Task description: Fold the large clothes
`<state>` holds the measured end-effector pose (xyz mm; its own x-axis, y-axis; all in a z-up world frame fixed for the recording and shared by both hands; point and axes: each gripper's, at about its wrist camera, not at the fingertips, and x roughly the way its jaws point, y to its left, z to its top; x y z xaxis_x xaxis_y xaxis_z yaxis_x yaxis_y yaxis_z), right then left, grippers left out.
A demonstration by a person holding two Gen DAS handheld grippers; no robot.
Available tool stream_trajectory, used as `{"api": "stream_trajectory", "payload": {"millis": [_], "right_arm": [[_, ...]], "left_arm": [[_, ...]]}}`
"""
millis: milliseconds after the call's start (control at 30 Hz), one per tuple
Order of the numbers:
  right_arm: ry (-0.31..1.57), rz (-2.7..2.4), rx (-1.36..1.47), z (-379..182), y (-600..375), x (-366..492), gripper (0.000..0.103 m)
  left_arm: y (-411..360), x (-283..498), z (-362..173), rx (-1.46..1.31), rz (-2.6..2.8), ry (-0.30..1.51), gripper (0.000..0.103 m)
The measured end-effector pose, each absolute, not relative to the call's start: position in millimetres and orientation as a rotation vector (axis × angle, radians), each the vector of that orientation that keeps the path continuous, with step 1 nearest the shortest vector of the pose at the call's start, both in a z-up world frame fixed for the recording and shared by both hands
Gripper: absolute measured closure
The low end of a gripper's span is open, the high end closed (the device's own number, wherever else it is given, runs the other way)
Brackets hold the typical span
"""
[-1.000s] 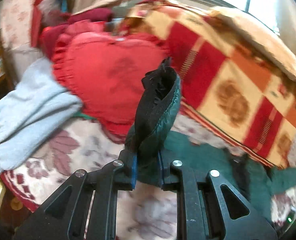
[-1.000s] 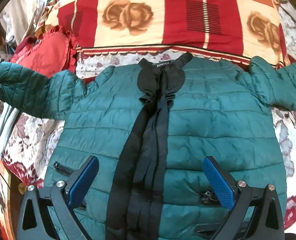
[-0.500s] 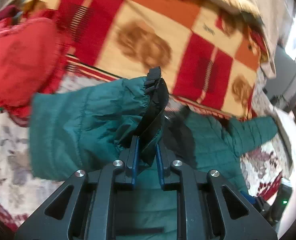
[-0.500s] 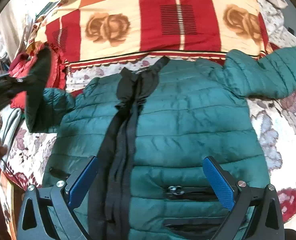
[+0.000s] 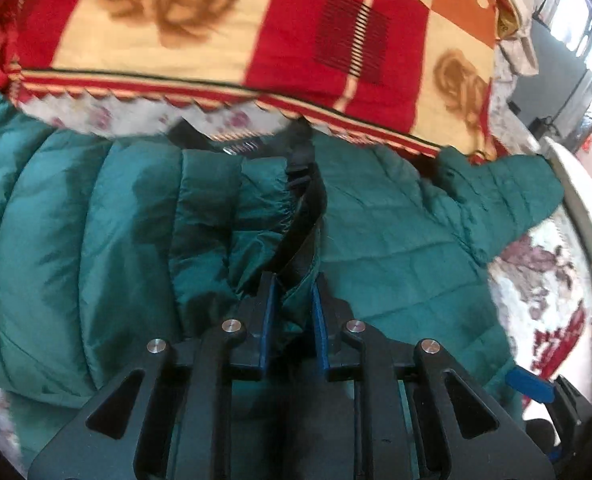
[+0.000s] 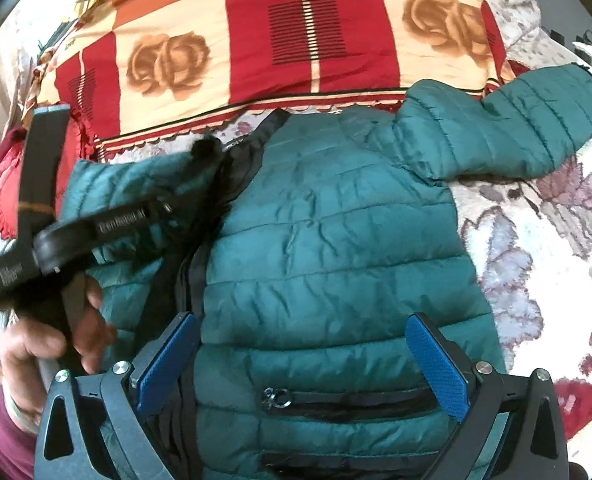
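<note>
A teal quilted jacket [image 6: 335, 240] lies front up on the bed, black zipper band down its middle. My left gripper [image 5: 292, 304] still has the black-edged cuff of the left sleeve [image 5: 303, 208] between its blue pads, and its jaws are opening. That sleeve is folded across the jacket's chest [image 5: 96, 240]. In the right wrist view a person's hand [image 6: 56, 340] holds this left gripper [image 6: 204, 160] over the collar area. My right gripper [image 6: 299, 356] stands open above the lower front, over the pocket zipper [image 6: 351, 400], holding nothing. The other sleeve [image 6: 515, 132] stretches out to the right.
A red, cream and orange blanket [image 6: 296, 40] with rose prints lies beyond the collar. A red frilled cushion [image 6: 0, 176] sits at the left edge. The floral bedsheet [image 6: 535, 240] shows to the right of the jacket. A white curved edge [image 5: 575, 200] lies at far right.
The left gripper swung the sleeve from beside the red cushion across and down onto the jacket's chest. The right gripper drifted a little, and the left hand came into its view.
</note>
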<state>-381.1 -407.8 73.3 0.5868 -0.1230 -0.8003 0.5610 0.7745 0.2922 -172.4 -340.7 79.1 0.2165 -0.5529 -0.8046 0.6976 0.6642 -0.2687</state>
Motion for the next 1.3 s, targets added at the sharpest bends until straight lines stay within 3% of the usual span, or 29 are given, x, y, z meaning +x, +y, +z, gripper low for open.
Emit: {"api": "stream_trajectory", "payload": {"millis": [100,133,200,433,733,800,867,900,933,1067,1300], "right_arm": [[0.857,-0.424,0.562,75,-410,-381,0.0],[0.858,-0.422,0.556,76,-410,-380,0.0],[0.857,-0.414,0.544,78,-408,-377,0.0],[0.816,-0.312,0.56,87,-403,-339,0.0],[0.894,-0.271,0.651,64,-422,-252,0.0],[0.916,-0.246,0.645,55,-421,-234,0.012],[0.938,-0.182,0.608,47,-414,-217,0.061],[0.943,-0.193,0.573,48,-412,-213,0.066],[0.931,-0.212,0.53,50,-410,-212,0.077],[0.863,-0.259,0.447,70,-418,-224,0.085],[0.809,-0.447,0.414,86,-470,-260,0.086]], "left_arm": [[-337,-174,83,0.089,-0.955,1.078,0.069],[-334,-174,88,0.063,-0.983,1.099,0.058],[-326,-175,100,0.06,-0.982,1.103,0.045],[-252,-171,143,0.024,-0.928,1.029,0.045],[-135,-119,120,-0.057,-0.532,0.978,0.045],[-120,-107,106,-0.09,-0.482,1.011,0.045],[-111,-99,97,-0.118,-0.451,1.029,0.045],[-106,-96,94,-0.131,-0.439,1.032,0.045],[-102,-93,93,-0.137,-0.433,1.032,0.045],[-106,-84,93,-0.143,-0.407,1.009,0.045],[-141,-70,74,-0.091,-0.397,1.05,0.045]]}}
